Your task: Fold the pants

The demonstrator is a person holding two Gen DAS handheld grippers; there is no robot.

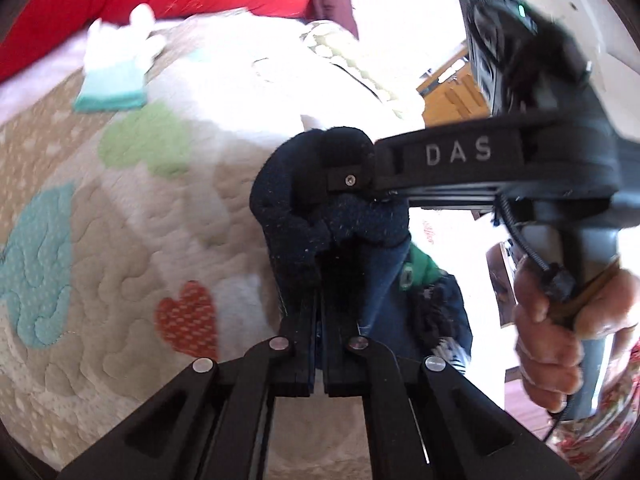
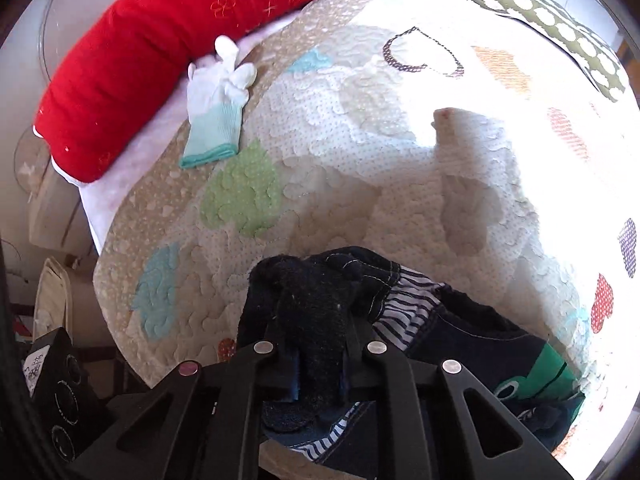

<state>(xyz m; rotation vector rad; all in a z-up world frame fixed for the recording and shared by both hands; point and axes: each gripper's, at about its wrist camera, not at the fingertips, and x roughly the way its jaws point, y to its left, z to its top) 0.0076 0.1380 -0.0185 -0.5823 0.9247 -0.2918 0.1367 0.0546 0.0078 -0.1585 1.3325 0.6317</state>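
Quilted bed (image 2: 320, 152) with glove (image 2: 218, 108), pants (image 2: 460, 332)

Light: strong daylight — the pale quilted bedspread with coloured patches (image 2: 500, 120) blown white at right.
Blur: left view smeared, the white-and-mint glove (image 1: 116, 68) soft.
Edges: fisheye bending, dark corners.

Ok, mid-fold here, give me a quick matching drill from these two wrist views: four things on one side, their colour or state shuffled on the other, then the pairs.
Things:
1. pants
2. glove
3. bolster
4. left gripper

Colour or state:
A. red, along the far edge of the quilt
B. shut on dark fabric
C. white with a mint cuff, lying on the quilt
D. dark navy with a striped lining and a green patch

Pairs: 1-D, 2-C, 3-A, 4-B
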